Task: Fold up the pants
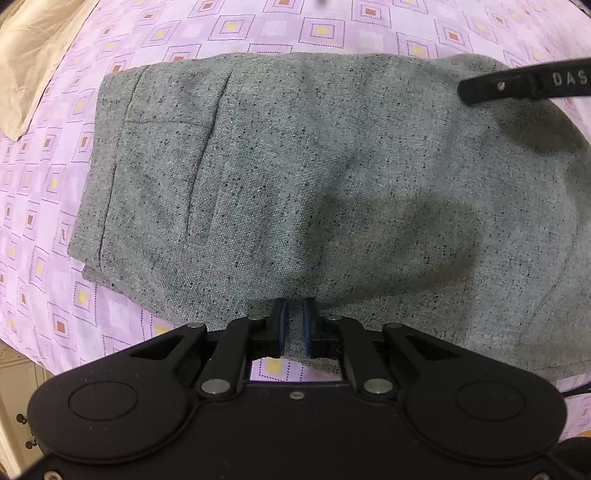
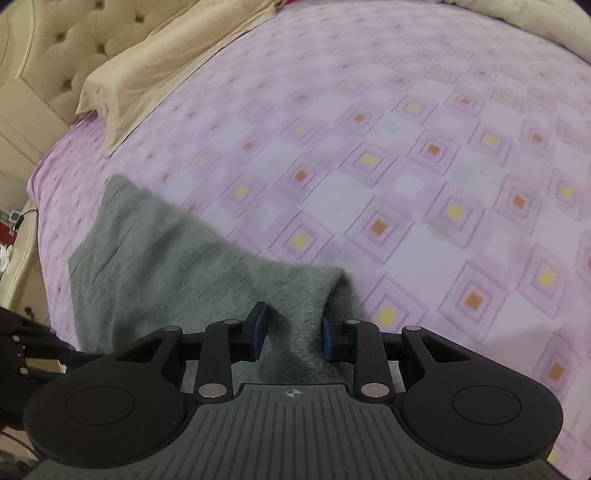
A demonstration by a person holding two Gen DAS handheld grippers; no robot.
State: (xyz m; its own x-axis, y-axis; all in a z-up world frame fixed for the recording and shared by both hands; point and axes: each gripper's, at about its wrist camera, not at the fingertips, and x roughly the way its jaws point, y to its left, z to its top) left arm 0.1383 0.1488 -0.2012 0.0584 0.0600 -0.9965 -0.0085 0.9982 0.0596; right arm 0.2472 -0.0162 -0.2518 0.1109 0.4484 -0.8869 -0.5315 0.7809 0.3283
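Observation:
The grey speckled pants (image 1: 295, 177) lie folded on the pink patterned bedspread (image 1: 332, 29), waistband and pocket seam at the left. My left gripper (image 1: 294, 308) is nearly shut, its blue pads pinching the near edge of the cloth. A black finger of the right gripper (image 1: 517, 85) reaches in over the pants' far right corner. In the right wrist view the right gripper (image 2: 293, 317) is partly open, with a raised ridge of the pants (image 2: 166, 258) between its blue pads. The left gripper's body (image 2: 22, 343) shows at the left edge.
A beige pillow (image 1: 33, 55) lies at the far left; in the right wrist view it (image 2: 147, 70) sits by a tufted beige headboard (image 2: 48, 48). The bedspread (image 2: 443, 166) stretches far to the right. The bed's edge and floor show at lower left (image 1: 14, 406).

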